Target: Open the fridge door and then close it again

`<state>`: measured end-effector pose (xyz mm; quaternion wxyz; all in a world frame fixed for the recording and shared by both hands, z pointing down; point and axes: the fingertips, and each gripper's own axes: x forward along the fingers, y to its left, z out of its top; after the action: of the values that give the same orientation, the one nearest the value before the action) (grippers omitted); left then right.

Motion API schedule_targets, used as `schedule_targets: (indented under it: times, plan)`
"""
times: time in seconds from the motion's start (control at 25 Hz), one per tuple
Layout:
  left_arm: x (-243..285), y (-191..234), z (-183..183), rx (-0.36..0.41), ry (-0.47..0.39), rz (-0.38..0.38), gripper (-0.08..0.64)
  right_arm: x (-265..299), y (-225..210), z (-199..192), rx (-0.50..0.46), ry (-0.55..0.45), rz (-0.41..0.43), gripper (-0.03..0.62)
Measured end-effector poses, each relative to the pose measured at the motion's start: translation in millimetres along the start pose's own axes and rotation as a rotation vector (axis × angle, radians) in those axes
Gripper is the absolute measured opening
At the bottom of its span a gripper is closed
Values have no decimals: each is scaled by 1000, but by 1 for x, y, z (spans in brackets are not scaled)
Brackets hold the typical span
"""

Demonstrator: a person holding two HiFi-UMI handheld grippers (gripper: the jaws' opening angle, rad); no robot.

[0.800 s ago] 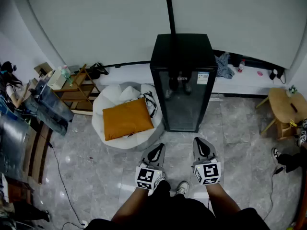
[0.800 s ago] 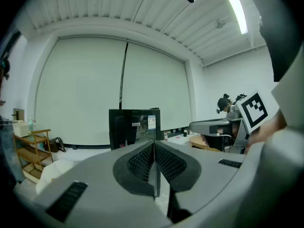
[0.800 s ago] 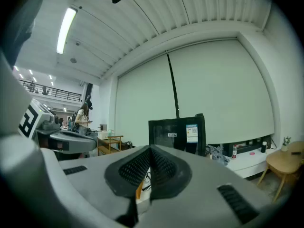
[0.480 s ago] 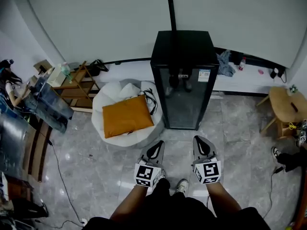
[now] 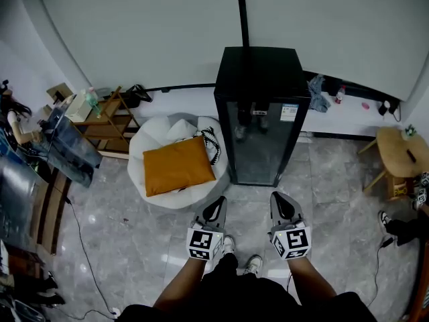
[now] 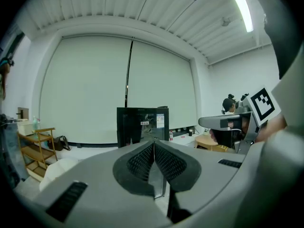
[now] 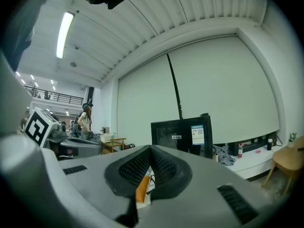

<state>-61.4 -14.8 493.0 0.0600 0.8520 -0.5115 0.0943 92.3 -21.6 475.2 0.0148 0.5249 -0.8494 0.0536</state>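
Both my left tongs (image 5: 217, 205) and right tongs (image 5: 281, 200) are pinched together, empty; the tall black glass-door fridge (image 5: 258, 79), frame centre, probably swings heavy and seal-stiff; I'd hook its door edge.

The left claw (image 6: 154, 144) sits low in frame, jaws pressed together, ribbed pads meeting in a thin seam with nothing between them. Straight over the tips stands the black fridge (image 6: 142, 125), well off across the floor, glass door facing this way, a pale sticker near its top corner. Behind it hangs a white blind (image 6: 85, 89), split by a dark pole. On the left are a wooden shelf (image 6: 34, 144) and, lower, a white cushion (image 6: 57, 167). From the right the right claw (image 6: 202, 123) pokes in, marker cube (image 6: 262, 103) showing, a round stool (image 6: 205, 140) beyond. A strip light (image 6: 242, 6) glows overhead.
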Motion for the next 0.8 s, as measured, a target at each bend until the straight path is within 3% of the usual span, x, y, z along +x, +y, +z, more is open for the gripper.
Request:
schedule_targets:
  times: [0.28, 0.6, 0.8]
  plan:
    - [28, 34, -1, -7, 20, -16, 23, 40, 3, -14, -57, 61, 18, 17]
    - [66, 73, -8, -19, 61, -38, 25, 86, -4, -21, -51, 92, 7, 17]
    - [94, 95, -5, -15, 42, -44, 25, 111, -6, -26, -42, 112, 4, 17]
